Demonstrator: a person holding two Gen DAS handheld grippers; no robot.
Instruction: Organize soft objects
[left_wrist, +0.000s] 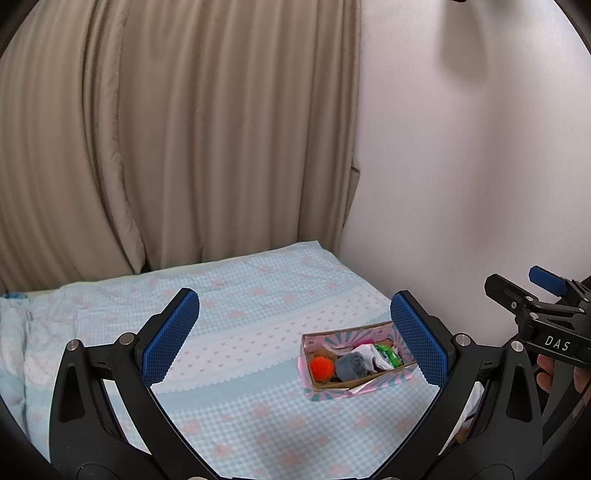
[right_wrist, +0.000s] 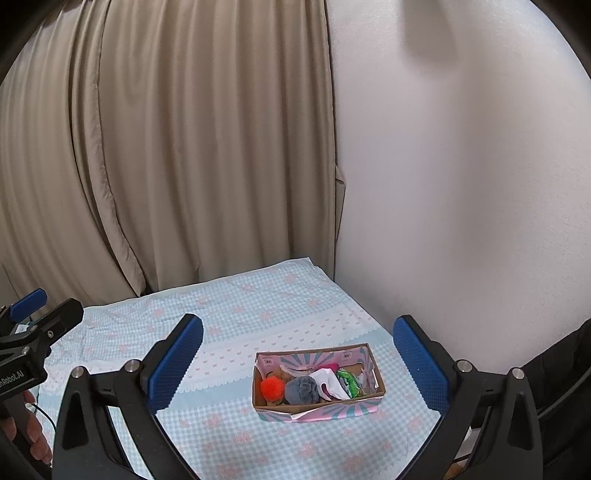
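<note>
Tools (left_wrist: 295, 332) (right_wrist: 299, 354) raised, spread wide above box (right_wrist: 373, 363)

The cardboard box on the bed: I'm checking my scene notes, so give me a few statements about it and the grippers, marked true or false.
1. The pink-and-teal patterned cardboard box sits on the blue checked bedspread. True.
2. The fluffy orange pom-pom lies outside the box. False: it is inside, at the box's left end.
3. The left gripper is open and holds nothing. True.
4. The right gripper grips the grey fuzzy ball. False: it is open, and the ball lies in the box.
</note>
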